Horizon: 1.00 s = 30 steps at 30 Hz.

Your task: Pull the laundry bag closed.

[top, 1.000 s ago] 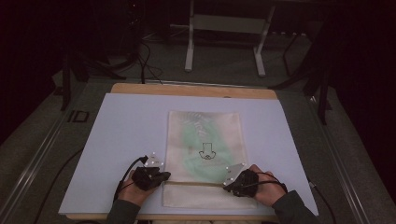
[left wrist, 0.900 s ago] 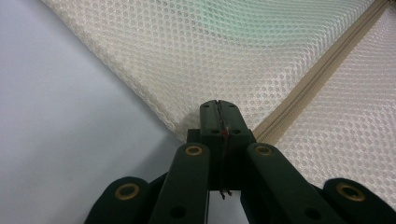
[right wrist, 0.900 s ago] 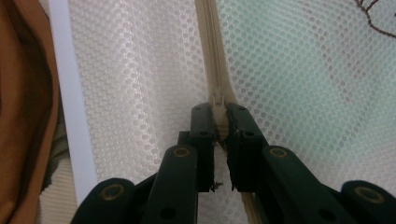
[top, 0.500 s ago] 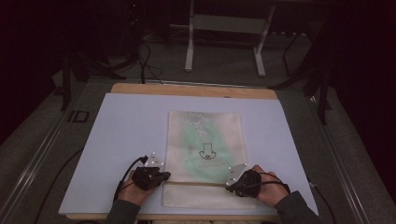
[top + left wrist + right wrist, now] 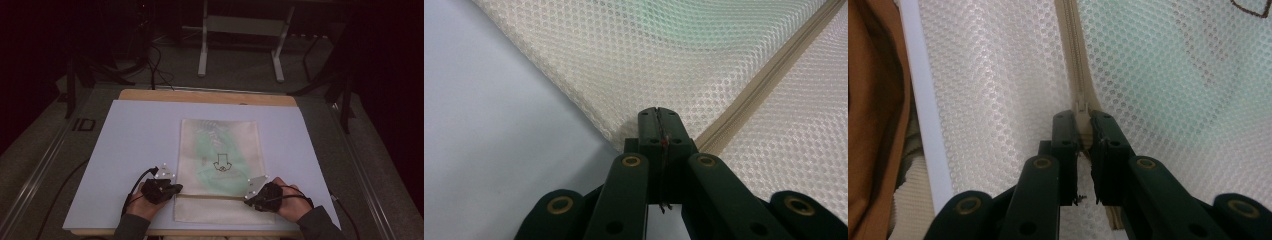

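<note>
high view: a cream mesh bag (image 5: 220,165) lies flat at the middle of the white table (image 5: 125,145), its zipper (image 5: 210,196) running left to right near the near edge. the left gripper (image 5: 172,189) sits at the zipper's left end, the right gripper (image 5: 248,197) at its right end.

left gripper view: jaws pressed together, pinching the bag's edge beside the zipper (image 5: 769,75).

right gripper view: jaws closed on the zipper pull (image 5: 1081,107).

A cream honeycomb-mesh bag (image 5: 220,160) shows pale green through its weave and a dark arrow print at centre. Its zip (image 5: 1074,75) is beige. The mat (image 5: 135,145) is pale lavender; both grippers are black.
</note>
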### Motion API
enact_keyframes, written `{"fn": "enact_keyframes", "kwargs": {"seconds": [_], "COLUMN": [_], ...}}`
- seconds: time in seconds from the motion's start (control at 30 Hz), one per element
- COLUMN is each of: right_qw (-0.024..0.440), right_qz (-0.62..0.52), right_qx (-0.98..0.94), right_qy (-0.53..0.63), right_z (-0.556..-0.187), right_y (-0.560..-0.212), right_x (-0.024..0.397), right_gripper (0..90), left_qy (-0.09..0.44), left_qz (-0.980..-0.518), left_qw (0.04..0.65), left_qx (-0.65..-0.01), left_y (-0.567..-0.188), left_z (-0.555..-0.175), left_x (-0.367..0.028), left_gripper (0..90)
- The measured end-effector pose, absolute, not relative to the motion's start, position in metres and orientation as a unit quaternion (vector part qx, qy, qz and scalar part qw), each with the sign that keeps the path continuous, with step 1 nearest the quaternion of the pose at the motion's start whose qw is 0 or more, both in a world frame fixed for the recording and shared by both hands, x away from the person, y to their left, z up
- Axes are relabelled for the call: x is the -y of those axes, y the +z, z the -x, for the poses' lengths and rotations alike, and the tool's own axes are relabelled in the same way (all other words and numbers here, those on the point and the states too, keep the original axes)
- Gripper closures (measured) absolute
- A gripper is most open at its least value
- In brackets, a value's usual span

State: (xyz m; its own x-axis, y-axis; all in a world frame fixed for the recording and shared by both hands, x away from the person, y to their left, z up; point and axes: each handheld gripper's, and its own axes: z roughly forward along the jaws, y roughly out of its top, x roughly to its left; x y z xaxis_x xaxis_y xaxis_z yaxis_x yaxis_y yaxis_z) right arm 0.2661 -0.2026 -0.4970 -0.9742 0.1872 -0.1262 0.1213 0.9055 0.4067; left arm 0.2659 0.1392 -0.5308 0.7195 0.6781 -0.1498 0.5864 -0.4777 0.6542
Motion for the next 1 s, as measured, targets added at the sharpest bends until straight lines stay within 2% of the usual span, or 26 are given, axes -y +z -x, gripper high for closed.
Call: {"fn": "enact_keyframes", "kwargs": {"seconds": [1.0], "right_qw": [0.081], "right_qz": [-0.103], "right_qx": [-0.971], "right_qy": [0.202], "right_z": [-0.264], "right_y": [-0.497], "right_x": [0.230], "right_gripper": [82.3], "left_qy": [0.067], "left_qz": [-0.858], "left_qw": [0.352], "left_qx": [-0.367], "left_y": [-0.531], "left_z": [-0.266], "left_x": [-0.139], "left_gripper": [89.6]}}
